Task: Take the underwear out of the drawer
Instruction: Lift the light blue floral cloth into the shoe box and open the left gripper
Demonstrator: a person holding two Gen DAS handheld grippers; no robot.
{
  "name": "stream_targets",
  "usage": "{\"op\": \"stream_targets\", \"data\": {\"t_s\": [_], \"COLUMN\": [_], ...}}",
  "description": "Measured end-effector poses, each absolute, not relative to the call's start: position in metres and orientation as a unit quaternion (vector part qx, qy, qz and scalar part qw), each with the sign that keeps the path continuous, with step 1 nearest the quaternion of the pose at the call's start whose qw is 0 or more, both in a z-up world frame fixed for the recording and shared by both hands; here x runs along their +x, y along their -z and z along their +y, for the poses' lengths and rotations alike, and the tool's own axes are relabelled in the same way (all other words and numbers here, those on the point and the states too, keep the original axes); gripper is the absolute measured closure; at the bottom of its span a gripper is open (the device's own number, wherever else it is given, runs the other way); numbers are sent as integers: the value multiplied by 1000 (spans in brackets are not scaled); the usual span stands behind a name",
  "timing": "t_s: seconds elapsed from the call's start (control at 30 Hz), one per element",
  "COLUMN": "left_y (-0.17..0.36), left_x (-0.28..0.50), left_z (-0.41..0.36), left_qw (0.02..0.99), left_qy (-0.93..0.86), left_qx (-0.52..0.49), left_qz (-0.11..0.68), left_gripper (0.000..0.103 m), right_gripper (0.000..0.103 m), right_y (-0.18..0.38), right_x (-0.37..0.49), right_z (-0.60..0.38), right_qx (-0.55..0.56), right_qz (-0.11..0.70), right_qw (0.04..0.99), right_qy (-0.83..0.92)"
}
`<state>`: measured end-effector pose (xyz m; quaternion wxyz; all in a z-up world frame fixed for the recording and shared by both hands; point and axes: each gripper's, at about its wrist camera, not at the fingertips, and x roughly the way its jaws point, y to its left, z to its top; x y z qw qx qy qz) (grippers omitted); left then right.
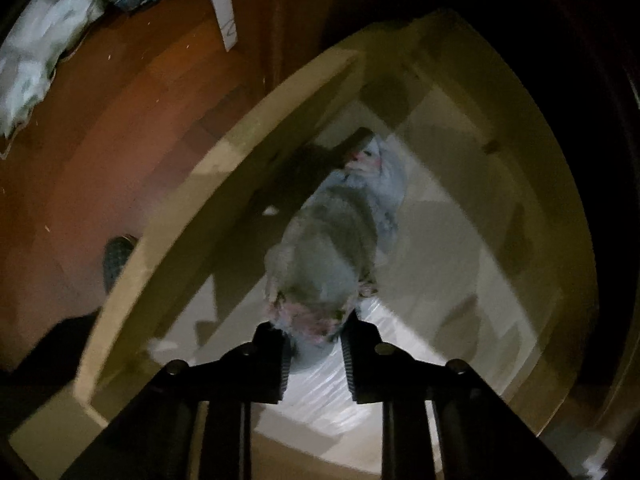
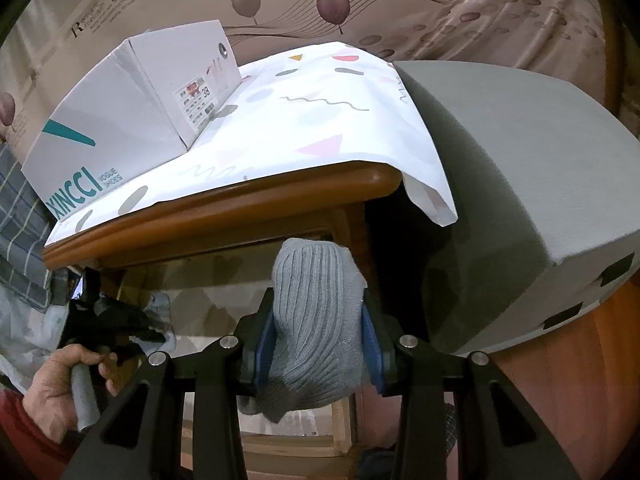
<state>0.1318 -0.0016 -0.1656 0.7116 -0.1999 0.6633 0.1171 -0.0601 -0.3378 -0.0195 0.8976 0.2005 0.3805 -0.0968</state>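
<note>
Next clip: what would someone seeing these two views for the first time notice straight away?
A ribbed grey knit piece, pinched between the right gripper jaws, fills the right wrist view below the wooden table edge. In the dim left wrist view, the left gripper has clamped a pale grey garment hanging over the open drawer. A white shoe box sits on the patterned cloth.

The right claw [image 2: 318, 336] pinches a grey ribbed garment [image 2: 316, 320] before a wooden worktop [image 2: 224, 204] bearing a patterned cloth [image 2: 312, 120] and a white shoebox [image 2: 132, 116].
</note>
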Motion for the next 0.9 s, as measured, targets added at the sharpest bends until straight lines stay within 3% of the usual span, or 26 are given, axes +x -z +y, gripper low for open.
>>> {"op": "stream_targets", "data": {"t_s": [0.37,0.9], "left_y": [131,93], "left_x": [129,69], "left_z": [-16,-12], "left_qw": [749,788], "left_qy": [-72,-36], "left_qx": [-84,-2], "left_qz": [653,615], "left_gripper": [87,87], "right_gripper": [68,68], "right_y": [22,29], "right_x": [-56,-51], "right_z": [-329,-317], "right_qx": [188,172], "right_qz": [391,400], "right_qw": [896,896], "right_qy": [91,81]}}
